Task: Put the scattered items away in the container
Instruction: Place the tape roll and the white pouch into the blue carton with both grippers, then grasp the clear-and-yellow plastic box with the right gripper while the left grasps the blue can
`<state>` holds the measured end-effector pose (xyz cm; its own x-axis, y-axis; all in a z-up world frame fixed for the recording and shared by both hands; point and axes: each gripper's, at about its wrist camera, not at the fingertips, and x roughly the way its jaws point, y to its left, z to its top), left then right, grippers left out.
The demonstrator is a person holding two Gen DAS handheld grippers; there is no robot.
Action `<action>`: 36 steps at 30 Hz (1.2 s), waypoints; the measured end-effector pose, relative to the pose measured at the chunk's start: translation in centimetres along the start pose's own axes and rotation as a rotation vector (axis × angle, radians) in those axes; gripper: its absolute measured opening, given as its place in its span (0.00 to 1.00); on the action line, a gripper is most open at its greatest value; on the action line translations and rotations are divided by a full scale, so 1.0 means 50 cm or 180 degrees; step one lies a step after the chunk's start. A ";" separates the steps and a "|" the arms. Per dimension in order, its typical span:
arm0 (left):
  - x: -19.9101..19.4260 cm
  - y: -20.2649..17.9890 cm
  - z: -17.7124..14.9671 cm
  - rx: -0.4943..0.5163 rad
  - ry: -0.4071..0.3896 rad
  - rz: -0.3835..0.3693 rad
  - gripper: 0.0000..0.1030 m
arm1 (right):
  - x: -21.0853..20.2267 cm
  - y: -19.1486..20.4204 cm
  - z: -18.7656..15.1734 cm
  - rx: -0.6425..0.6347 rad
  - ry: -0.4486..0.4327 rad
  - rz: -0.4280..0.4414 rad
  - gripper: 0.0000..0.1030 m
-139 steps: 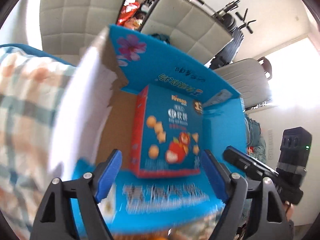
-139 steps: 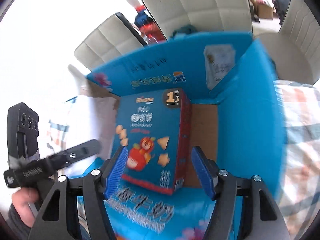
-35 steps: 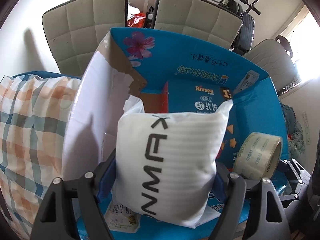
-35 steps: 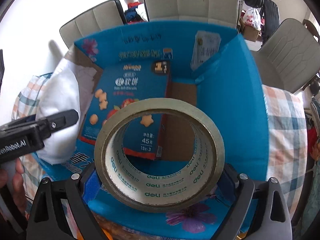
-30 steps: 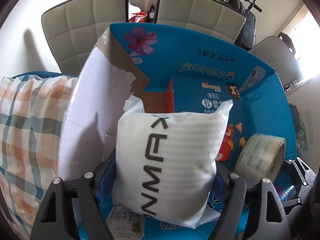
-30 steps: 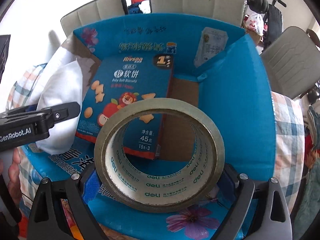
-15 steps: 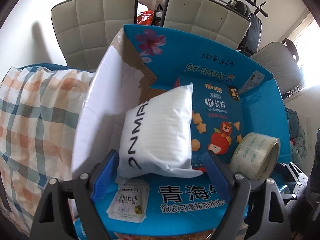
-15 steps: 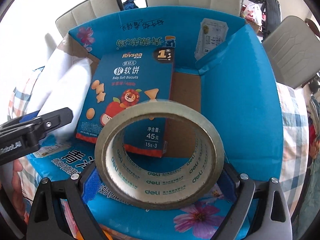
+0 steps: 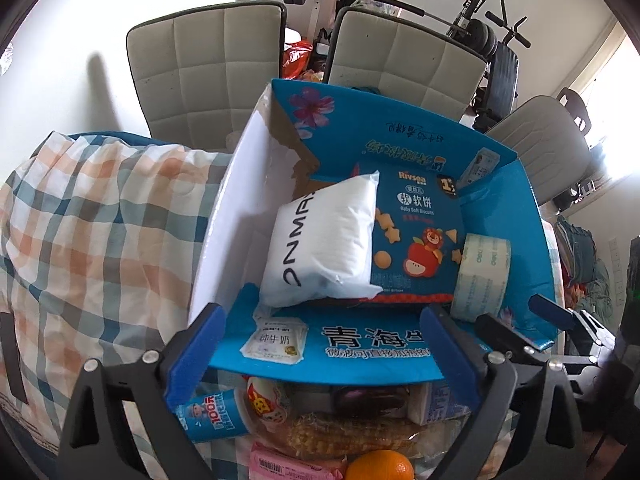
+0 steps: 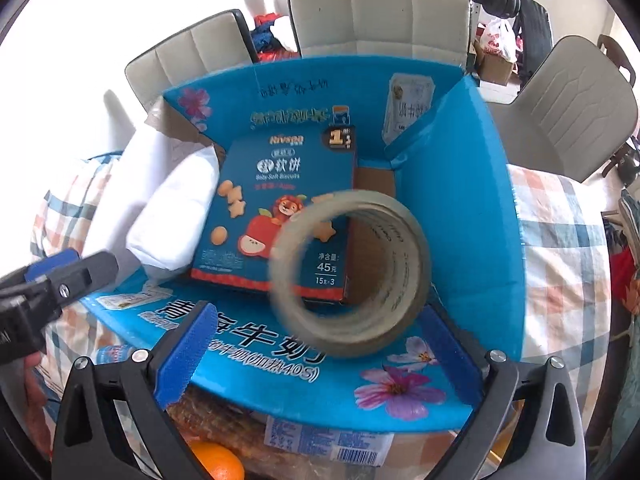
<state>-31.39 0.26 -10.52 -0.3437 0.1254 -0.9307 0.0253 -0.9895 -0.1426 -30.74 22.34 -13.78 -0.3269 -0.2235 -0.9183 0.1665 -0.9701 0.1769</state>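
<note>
An open blue cardboard box (image 9: 536, 256) (image 10: 460, 220) stands on a plaid cloth. Inside lie a blue biscuit box (image 9: 416, 232) (image 10: 280, 208) and a white packet (image 9: 324, 248) (image 10: 176, 220) leaning on its left side. A roll of clear tape (image 10: 352, 272) is blurred and free of the pads, falling into the box; it also shows in the left wrist view (image 9: 482, 278). My left gripper (image 9: 320, 352) is open and empty at the box's near flap. My right gripper (image 10: 316, 356) is open, just behind the tape.
In front of the box lie an orange (image 9: 378, 465), a corn cob (image 9: 344, 436), a small blue carton (image 9: 214, 414) and a pink packet (image 9: 288, 466). A small white sachet (image 9: 276, 340) rests on the near flap. Padded chairs (image 9: 208, 68) stand behind the table.
My left gripper opened and dropped the white packet into the box, then drew back. My right gripper has just opened and the tape roll is dropping out of it.
</note>
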 end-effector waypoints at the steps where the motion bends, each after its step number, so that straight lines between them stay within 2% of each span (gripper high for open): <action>1: -0.007 0.001 -0.007 -0.0006 -0.0007 0.0002 0.96 | -0.008 0.002 -0.002 0.0010 -0.0031 0.0014 1.00; 8: -0.053 0.022 -0.068 -0.0060 -0.0019 0.0000 0.96 | -0.067 0.002 -0.028 0.0059 -0.0177 0.0107 1.00; 13: -0.067 0.050 -0.143 -0.0118 0.0062 0.0033 0.96 | -0.112 -0.020 -0.070 0.0108 -0.0263 0.0147 1.00; 16: -0.055 0.088 -0.187 -0.0273 0.0142 0.0063 0.96 | -0.130 -0.055 -0.105 0.0197 -0.0256 0.0122 1.00; 21: -0.007 0.169 -0.234 -0.0701 0.0332 0.0091 0.96 | -0.123 -0.161 -0.181 0.0566 -0.0182 0.0034 1.00; 25: 0.030 0.201 -0.240 -0.0866 0.0370 0.0134 0.96 | -0.094 -0.241 -0.235 0.0922 -0.0042 0.0030 1.00; 28: 0.067 0.207 -0.234 -0.0877 0.0421 0.0214 0.96 | -0.070 -0.293 -0.268 0.1176 0.0056 0.0030 1.00; 29: 0.077 0.207 -0.231 -0.0861 0.0425 0.0275 1.00 | -0.062 -0.307 -0.275 0.1254 0.0080 0.0036 1.00; 33: 0.098 0.192 -0.210 -0.0670 0.0338 0.0570 1.00 | -0.029 -0.334 -0.280 0.1497 0.0115 0.0137 1.00; 36: 0.109 0.187 -0.195 -0.0600 0.0317 0.0646 1.00 | -0.003 -0.337 -0.265 0.1628 0.0107 0.0102 1.00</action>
<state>-23.85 -7.61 -20.20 -0.2203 -0.0580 -0.9737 0.2611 -0.9653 -0.0016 -21.15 39.99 -21.31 -0.2975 -0.2588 -0.9190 -0.3033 -0.8871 0.3480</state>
